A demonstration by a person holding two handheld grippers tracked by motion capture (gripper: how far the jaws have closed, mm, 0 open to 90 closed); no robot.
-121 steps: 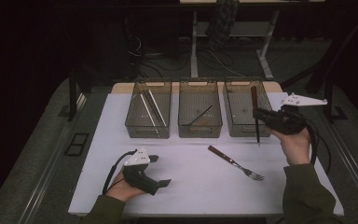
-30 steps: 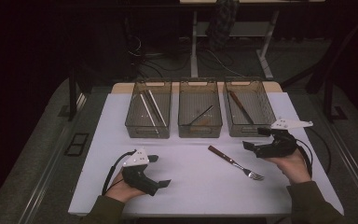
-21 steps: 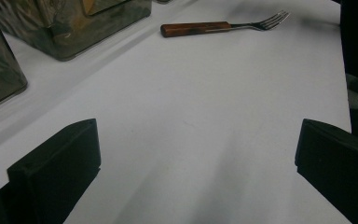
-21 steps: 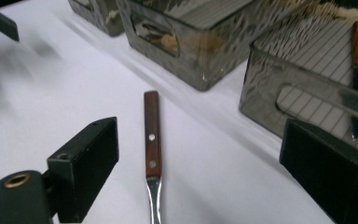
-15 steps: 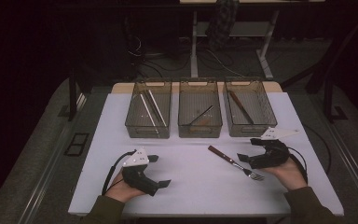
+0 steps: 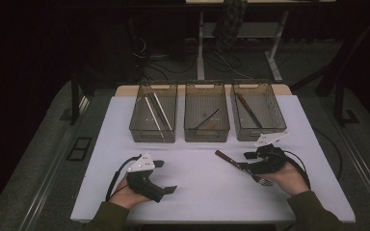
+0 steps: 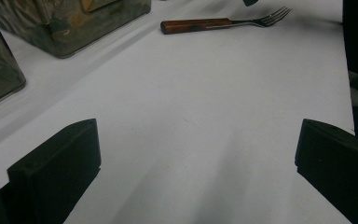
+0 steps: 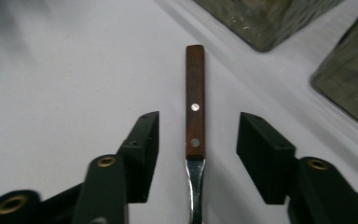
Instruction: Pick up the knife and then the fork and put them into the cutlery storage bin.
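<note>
A fork (image 6: 227, 158) with a brown wooden handle lies on the white table (image 6: 197, 192), right of centre. My right gripper (image 6: 244, 161) is low over it, one jaw on each side of the handle (image 8: 195, 107). The jaws have just been closing, but in the right gripper view (image 8: 199, 122) a gap remains on both sides and the pads do not touch the wood. My left gripper (image 6: 166, 176) rests on the table at the front left, wide open, with nothing between its jaws (image 7: 198, 140). It looks across bare table toward the fork (image 7: 196, 25).
Three see-through bins stand in a row at the back. The left bin (image 6: 152, 137) holds pale sticks, the middle bin (image 6: 207, 136) a dark utensil, and the right bin (image 6: 257, 135) a wooden-handled one. The table's front edge is close behind both hands.
My right gripper came down from the right bin, where it left a utensil, to the fork. Its jaws narrowed around the handle. The left gripper stayed where it was.
</note>
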